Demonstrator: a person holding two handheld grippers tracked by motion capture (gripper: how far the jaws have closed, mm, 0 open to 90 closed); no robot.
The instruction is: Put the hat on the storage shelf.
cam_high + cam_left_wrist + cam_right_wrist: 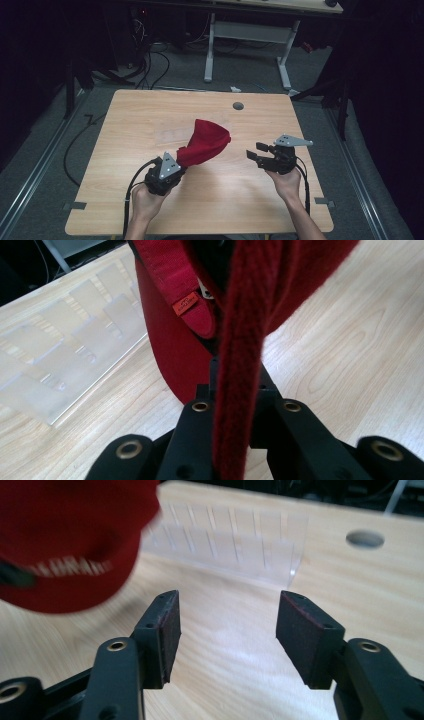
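Observation:
A red fabric hat [207, 142] hangs above the wooden table [135, 110], lifted at its lower left end. My left gripper [182, 160] is shut on a fold of it. In the left gripper view the red cloth [175, 340] runs up between the closed jaws of the left gripper [235, 405] and shows a small orange label. My right gripper [255, 151] is to the right of the hat and apart from it. Its jaws stand open with nothing between them. In the right gripper view the right gripper [227, 630] points across bare wood, with the hat [75, 545] blurred at the upper left.
A clear plastic rack [172, 134] lies flat on the table behind the hat, also seen as a clear plastic rack [230, 545]. A grey cable hole [238, 106] is near the far edge. Beyond the table stand a white desk frame [210, 50] and floor cables.

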